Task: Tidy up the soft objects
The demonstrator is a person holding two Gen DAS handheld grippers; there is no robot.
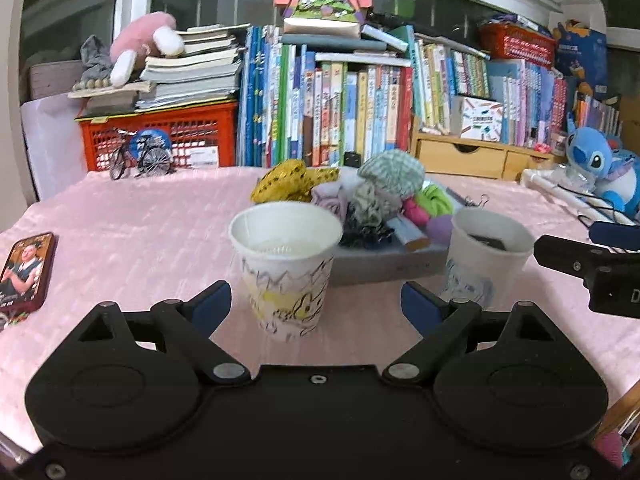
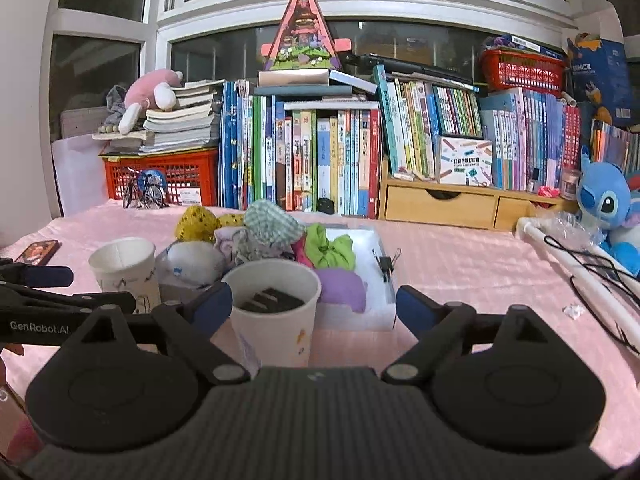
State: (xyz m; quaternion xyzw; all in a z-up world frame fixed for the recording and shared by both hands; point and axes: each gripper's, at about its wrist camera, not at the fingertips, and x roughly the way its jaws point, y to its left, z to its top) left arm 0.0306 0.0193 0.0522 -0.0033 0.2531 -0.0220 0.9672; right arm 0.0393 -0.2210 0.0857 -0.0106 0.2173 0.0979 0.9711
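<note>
A white tray (image 1: 384, 266) (image 2: 380, 240) on the pink cloth holds a pile of soft scrunchies: yellow (image 1: 288, 184) (image 2: 196, 222), green checked (image 1: 394, 172) (image 2: 272, 222), bright green (image 1: 434, 200) (image 2: 332, 250), purple (image 2: 344, 288). An empty doodled paper cup (image 1: 288, 272) (image 2: 126, 268) stands in front of my open left gripper (image 1: 316, 304). A second paper cup (image 1: 486, 256) (image 2: 276, 312) holds dark items; it stands just ahead of my open right gripper (image 2: 314, 306), towards its left finger. Both grippers are empty.
A phone (image 1: 26, 272) (image 2: 38, 251) lies at the left of the table. A blue plush toy (image 1: 604, 168) (image 2: 612, 208), a white tube with black cord (image 2: 580, 268) and binder clips (image 2: 386, 266) are at the right. Books, red crates and a toy bicycle (image 1: 140, 158) line the back.
</note>
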